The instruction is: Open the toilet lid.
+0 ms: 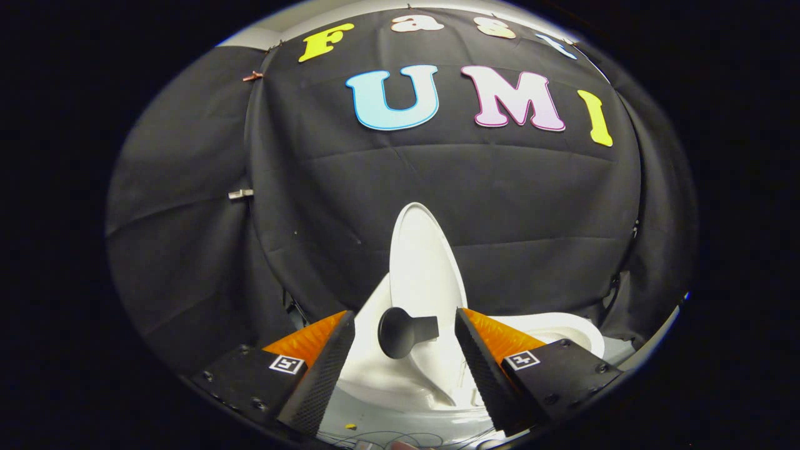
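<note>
The white, glossy, oval plastic toilet lid (425, 262) stands raised near the centre of the frame, seen almost edge-on and leaning a little toward the upper right against the black cloth wall (187, 250); below and right of it the white rounded toilet bowl and seat (562, 331) show in the lower right; a black knob-like handle with a round head and short stem (403, 331) juts from the lid's face, low in the middle of the frame; the gripper (405, 350) is spread wide, its two fingers to either side of that knob and apart from it, holding nothing; the lid looks like thin moulded plastic, so I judge it light and stiff, hinged at its base, and too slick and broad to pinch by its surface; the knob appears the proper place to take hold, by the stem behind the head so it cannot slip free; near upright, it would likely tip over with little force; thin dark cables (387, 437) lie at the bottom.
</note>
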`<action>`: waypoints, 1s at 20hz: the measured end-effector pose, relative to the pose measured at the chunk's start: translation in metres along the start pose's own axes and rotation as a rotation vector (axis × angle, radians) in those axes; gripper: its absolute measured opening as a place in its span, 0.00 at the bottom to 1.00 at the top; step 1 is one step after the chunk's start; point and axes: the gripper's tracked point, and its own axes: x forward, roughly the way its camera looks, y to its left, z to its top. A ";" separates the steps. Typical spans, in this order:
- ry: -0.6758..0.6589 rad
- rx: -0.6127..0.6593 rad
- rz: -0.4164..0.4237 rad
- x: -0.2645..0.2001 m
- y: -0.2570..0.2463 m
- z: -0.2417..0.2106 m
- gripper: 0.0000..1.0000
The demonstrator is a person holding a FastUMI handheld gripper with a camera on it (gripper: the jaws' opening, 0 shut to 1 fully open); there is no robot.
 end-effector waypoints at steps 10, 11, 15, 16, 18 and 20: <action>-0.153 0.032 0.054 0.002 -0.002 0.036 0.99; -0.172 0.027 0.053 0.004 -0.005 0.039 0.99; -0.230 0.011 0.040 0.008 -0.021 0.051 0.99; -0.238 0.000 0.032 0.009 -0.027 0.053 0.99; -0.249 -0.014 0.007 0.010 -0.042 0.054 0.99; -0.258 -0.025 -0.016 0.011 -0.055 0.054 0.99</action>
